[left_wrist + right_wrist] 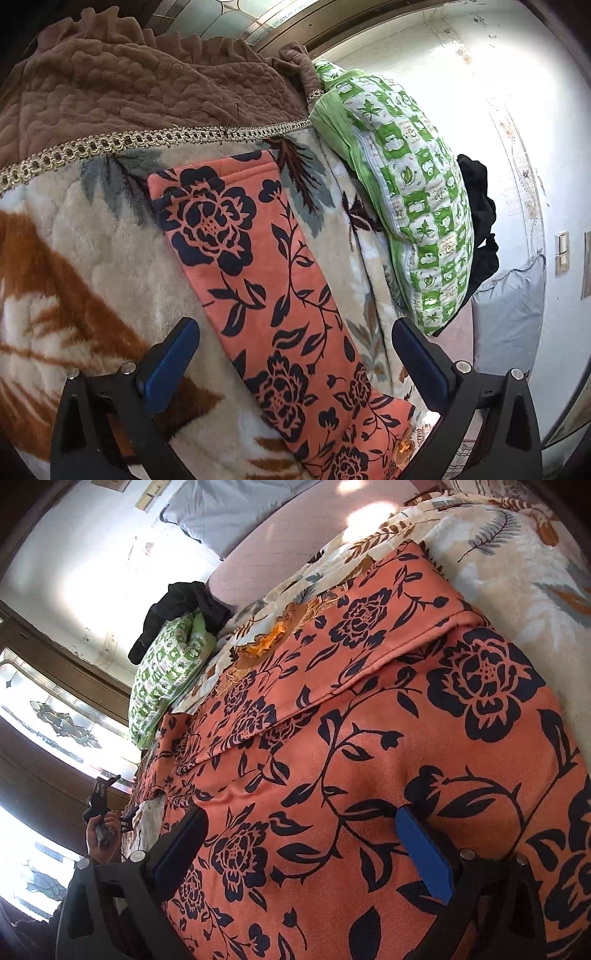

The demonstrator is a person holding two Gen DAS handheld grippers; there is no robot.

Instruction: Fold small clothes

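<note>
Both hand-held grippers gape above the floral garment (280, 295).

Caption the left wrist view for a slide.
Open left gripper hovers over coral floral garment on fleece blanket.

Left hand-held gripper (295, 354) open, above coral floral garment (266, 280), prob. folded

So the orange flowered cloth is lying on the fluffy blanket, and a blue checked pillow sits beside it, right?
Not quite: the pillow is green and white checked, not blue, as the left wrist view shows. The rest holds: the orange flowered cloth lies on the fluffy blanket, with the pillow beside it.
</note>
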